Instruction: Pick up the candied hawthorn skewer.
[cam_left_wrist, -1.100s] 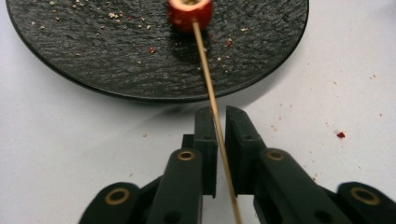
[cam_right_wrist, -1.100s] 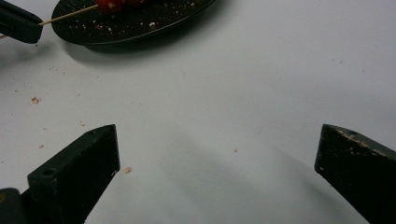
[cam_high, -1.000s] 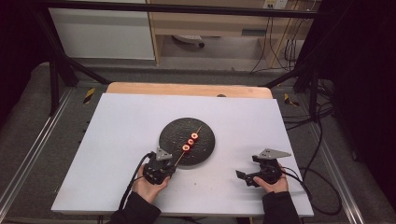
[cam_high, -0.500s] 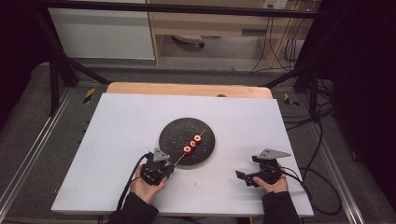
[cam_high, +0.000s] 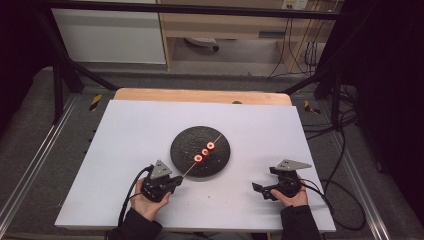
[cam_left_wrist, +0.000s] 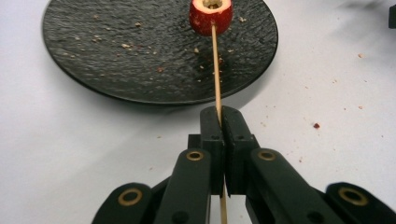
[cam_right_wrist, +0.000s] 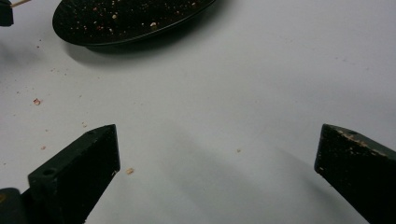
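A thin wooden skewer (cam_high: 190, 169) carries three red rings (cam_high: 204, 152) and lies slantwise over the black round plate (cam_high: 185, 142) at the table's middle. My left gripper (cam_high: 178, 179) is shut on the skewer's near end, just off the plate's front-left rim. In the left gripper view the jaws (cam_left_wrist: 219, 122) clamp the skewer (cam_left_wrist: 215, 70), and the nearest red ring (cam_left_wrist: 211, 16) sits above the crumb-strewn plate (cam_left_wrist: 116, 56). My right gripper (cam_high: 263, 179) rests on the table to the front right, open and holding nothing (cam_right_wrist: 218, 135).
The white table top (cam_high: 135, 130) has small red and tan crumbs near the plate (cam_right_wrist: 130, 23). A wooden board edge (cam_high: 200, 95) runs along the far side. Cables trail from both grippers toward the front edge.
My left gripper has shifted slightly to the left and back with the skewer still clamped. The right gripper has kept still.
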